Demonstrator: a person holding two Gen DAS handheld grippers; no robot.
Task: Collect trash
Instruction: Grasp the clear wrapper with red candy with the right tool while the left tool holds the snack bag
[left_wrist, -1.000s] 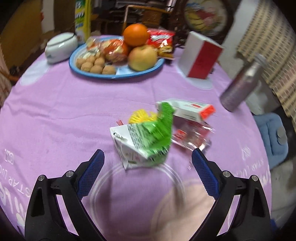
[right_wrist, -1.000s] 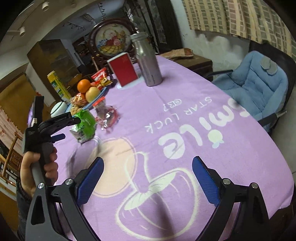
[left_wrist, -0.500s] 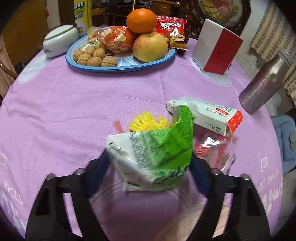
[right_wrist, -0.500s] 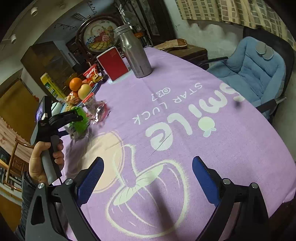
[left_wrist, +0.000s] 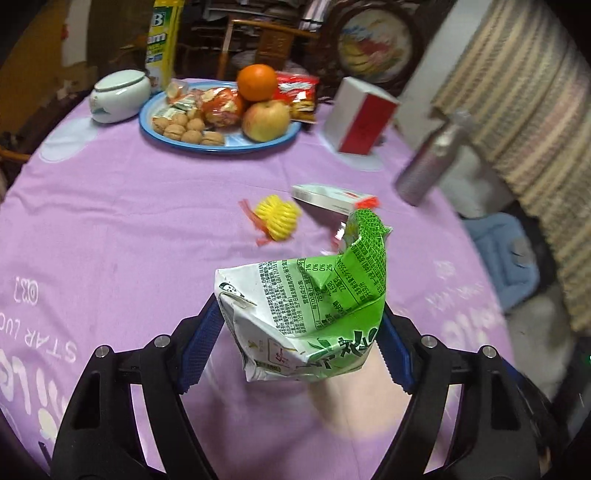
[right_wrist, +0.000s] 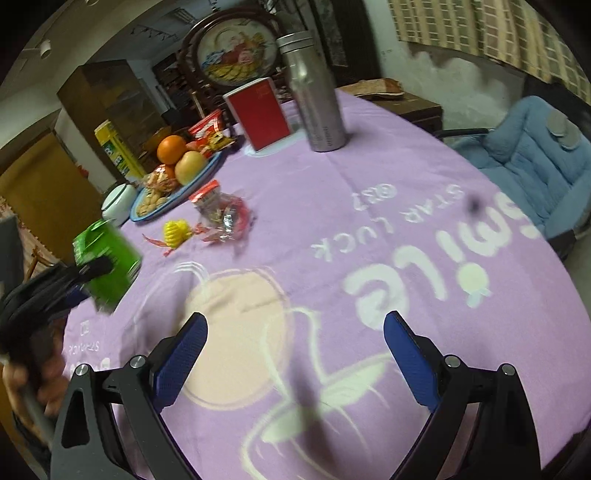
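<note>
Left wrist view: we are pinching the crumpled green-and-white carton (left_wrist: 303, 317) in our left gripper (left_wrist: 301, 339), lifted above the purple tablecloth (left_wrist: 129, 229). It looks light and soft — likely to crush, so we are gripping its creased lower body. The blue plate (left_wrist: 221, 149) is carrying walnuts, an apple, an orange and snack packets.

Right wrist view: our right gripper (right_wrist: 293, 354) is hanging spread and empty; the yellow scrap (right_wrist: 175, 232) and clear wrapper (right_wrist: 225, 218) are lying near the plate.

Bare cloth (right_wrist: 332, 229) ahead; bottle (right_wrist: 317, 92) and plate (right_wrist: 173, 199) stand beyond.
</note>
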